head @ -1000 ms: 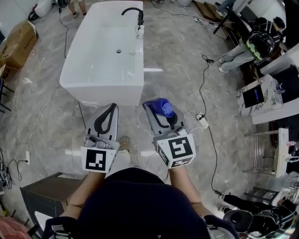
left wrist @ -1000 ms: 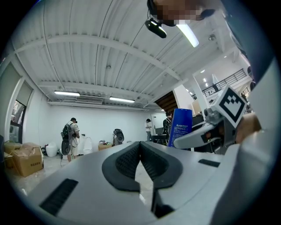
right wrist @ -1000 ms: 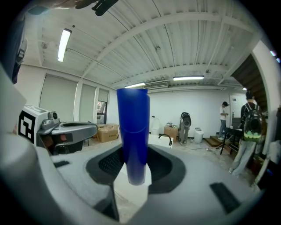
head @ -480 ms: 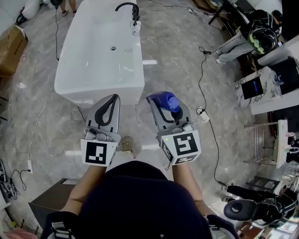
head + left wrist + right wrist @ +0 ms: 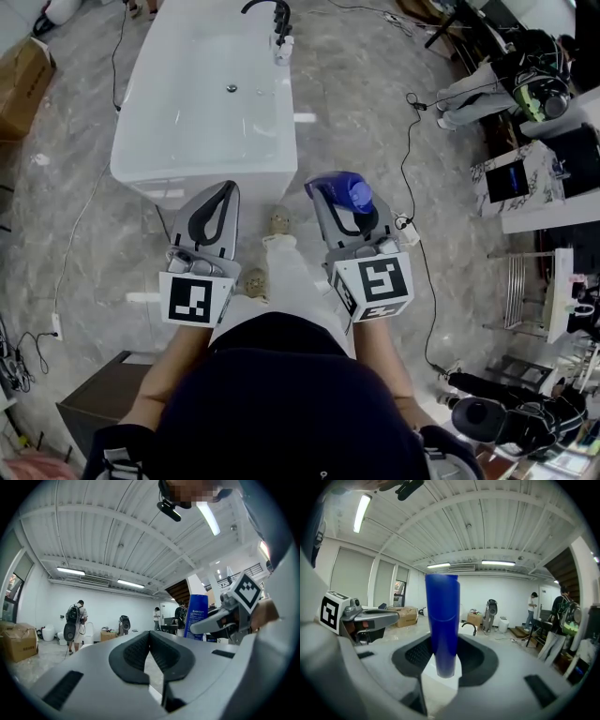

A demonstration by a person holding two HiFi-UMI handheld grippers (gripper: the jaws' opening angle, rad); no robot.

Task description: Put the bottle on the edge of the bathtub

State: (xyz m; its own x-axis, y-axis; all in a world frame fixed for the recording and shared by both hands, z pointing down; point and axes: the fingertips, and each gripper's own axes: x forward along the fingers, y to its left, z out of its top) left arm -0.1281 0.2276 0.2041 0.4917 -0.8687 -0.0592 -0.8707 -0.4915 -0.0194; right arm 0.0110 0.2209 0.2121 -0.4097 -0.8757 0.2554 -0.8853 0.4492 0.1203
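Observation:
A blue bottle point(image 5: 348, 193) stands upright between the jaws of my right gripper point(image 5: 339, 199), which is shut on it. In the right gripper view the blue bottle point(image 5: 442, 620) rises between the black pads. My left gripper point(image 5: 215, 208) is shut with nothing in it; its pads point(image 5: 140, 651) meet at the tips. The white bathtub point(image 5: 154, 170) lies ahead on the floor, its near rim a short way beyond both grippers. A black faucet point(image 5: 265, 9) stands at its far right side. The bottle point(image 5: 196, 616) also shows at the right of the left gripper view.
Marble floor with cables point(image 5: 412, 141) running to the right. A cardboard box point(image 5: 21, 75) sits at the far left, a dark box point(image 5: 94, 412) at the near left. A seated person point(image 5: 487, 84) and counters point(image 5: 525, 178) are at the right. My shoe point(image 5: 279, 223) shows between the grippers.
Both grippers and the bottle have come closer to the bathtub's near end as the person steps forward; a leg now swings out between the grippers. The grip on the bottle is unchanged.

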